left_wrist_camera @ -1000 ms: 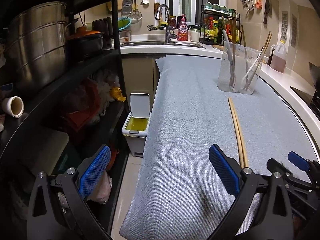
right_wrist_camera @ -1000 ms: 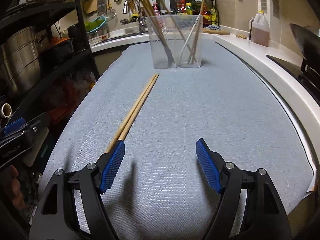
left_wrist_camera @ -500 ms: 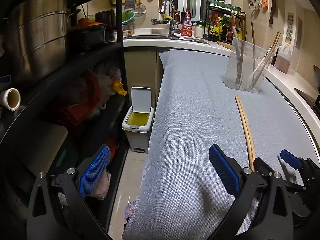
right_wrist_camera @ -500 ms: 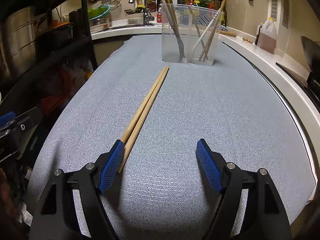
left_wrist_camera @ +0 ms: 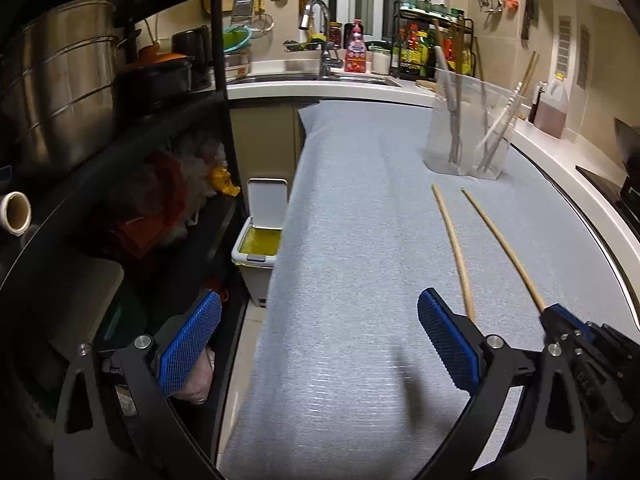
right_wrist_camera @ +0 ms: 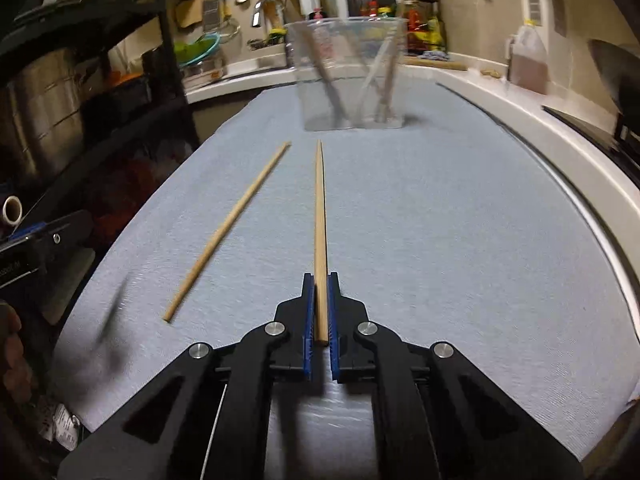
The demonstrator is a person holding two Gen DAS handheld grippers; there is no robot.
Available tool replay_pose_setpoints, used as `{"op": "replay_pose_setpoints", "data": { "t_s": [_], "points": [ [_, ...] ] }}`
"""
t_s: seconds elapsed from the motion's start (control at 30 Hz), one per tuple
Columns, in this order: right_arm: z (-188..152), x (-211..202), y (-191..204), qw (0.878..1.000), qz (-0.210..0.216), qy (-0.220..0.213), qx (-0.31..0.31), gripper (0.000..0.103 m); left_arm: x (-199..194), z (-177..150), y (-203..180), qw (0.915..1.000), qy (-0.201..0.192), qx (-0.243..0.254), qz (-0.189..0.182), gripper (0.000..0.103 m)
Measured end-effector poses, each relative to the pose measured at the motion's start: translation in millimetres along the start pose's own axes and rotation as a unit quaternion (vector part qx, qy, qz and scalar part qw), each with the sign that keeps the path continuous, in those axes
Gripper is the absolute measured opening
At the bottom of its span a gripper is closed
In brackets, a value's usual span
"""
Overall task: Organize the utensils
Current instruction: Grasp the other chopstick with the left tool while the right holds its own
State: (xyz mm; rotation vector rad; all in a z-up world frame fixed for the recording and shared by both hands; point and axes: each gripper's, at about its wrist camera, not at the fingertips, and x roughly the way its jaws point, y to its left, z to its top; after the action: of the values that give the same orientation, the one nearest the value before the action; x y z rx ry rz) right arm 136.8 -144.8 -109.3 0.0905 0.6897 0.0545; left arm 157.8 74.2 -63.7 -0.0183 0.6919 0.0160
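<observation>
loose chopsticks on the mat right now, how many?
2. One chopstick is clamped in the right gripper; the other chopstick lies free to its left on the mat. More stand in the clear container.

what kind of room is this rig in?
A home kitchen, most likely: a sink with a faucet at the far counter, a rack of condiment bottles beside it, and big steel stockpots on a black shelf. Chopsticks stand in a clear container.

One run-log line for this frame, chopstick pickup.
right gripper: shut on chopstick | second chopstick: loose on mat | left gripper: open, empty | holder: ahead
</observation>
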Motion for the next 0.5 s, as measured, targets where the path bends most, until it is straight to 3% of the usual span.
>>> {"op": "replay_pose_setpoints", "data": {
  "t_s": [0.3, 0.5],
  "points": [
    [-3.3, -20.7, -51.9, 0.998, -0.042, -0.018, 0.031, 0.006, 7.1, -13.1, -60.0, 0.9980, 0.010, 0.035, -0.053, 0.095],
    [-7.1, -23.9, -64.5, 0.998, -0.042, -0.014, 0.041, 0.007, 17.6, -23.2, -84.2, 0.9974, 0.009, 0.055, -0.045, 0.095]
  ]
}}
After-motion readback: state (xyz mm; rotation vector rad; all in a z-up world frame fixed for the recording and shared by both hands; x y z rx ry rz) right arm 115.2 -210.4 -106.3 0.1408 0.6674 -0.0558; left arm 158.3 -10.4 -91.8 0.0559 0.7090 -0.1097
